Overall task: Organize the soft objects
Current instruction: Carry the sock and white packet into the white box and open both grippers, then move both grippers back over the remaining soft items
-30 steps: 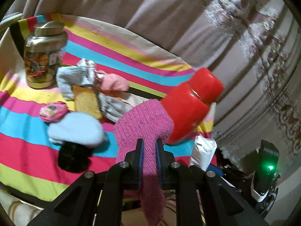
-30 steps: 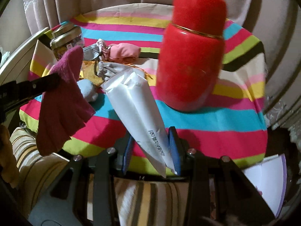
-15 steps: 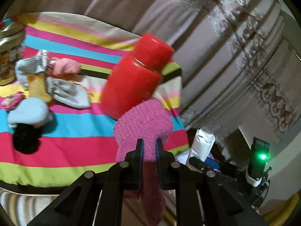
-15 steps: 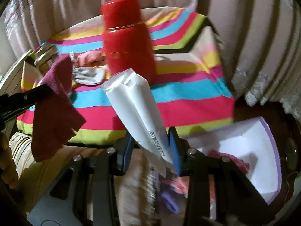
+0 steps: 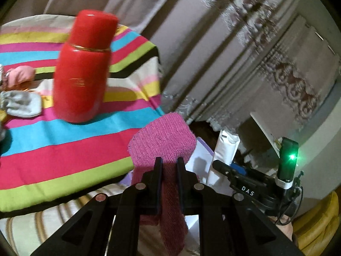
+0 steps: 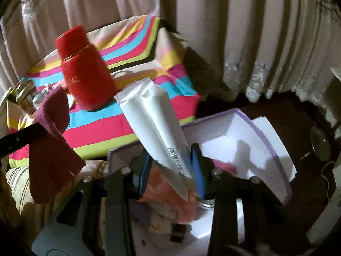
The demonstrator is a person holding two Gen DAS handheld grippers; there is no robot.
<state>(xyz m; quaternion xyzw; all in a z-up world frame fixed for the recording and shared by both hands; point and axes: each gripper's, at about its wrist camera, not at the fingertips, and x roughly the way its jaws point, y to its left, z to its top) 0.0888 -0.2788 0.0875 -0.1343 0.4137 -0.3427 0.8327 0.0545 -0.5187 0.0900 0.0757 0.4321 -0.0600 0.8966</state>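
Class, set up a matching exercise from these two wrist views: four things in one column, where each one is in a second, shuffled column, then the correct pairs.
Things
1. pink knit sock
2. white tube
3. red flask
4. grey sock

Places
A. standing on the striped cloth
B. clamped in the right tongs
C. lying flat on the cloth
D. clamped in the left tongs

Pairs: 1-D, 2-B, 3-A, 4-C
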